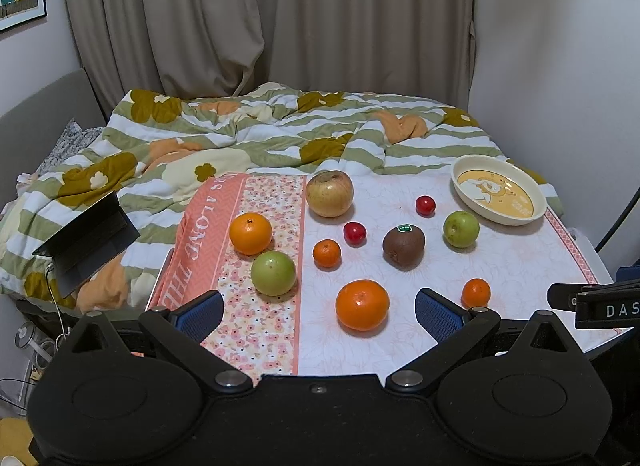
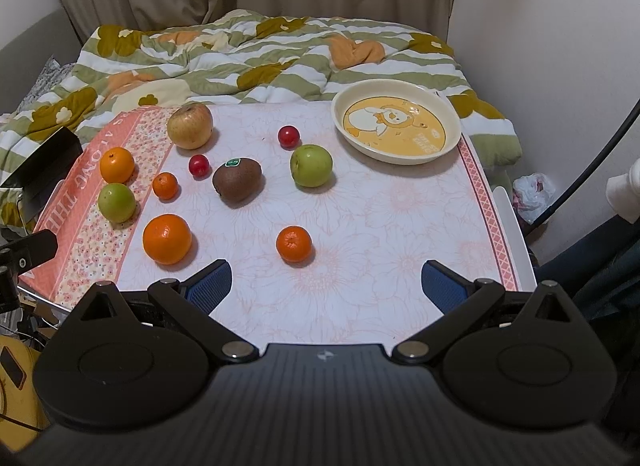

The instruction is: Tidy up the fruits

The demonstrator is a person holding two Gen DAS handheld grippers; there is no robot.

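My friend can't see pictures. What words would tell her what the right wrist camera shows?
Ten loose fruits sit on a floral tablecloth, including a brown kiwi and a yellowish apple, with an empty duck-patterned plate at the far right. The open right gripper hovers near a small orange. A rumpled flowered blanket lies behind.

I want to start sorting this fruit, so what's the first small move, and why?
Probably ease the right gripper forward onto the small orange. Its fingers are open and empty, that orange lies closest ahead of them with bare cloth around it, and the plate beyond holds no fruit yet.
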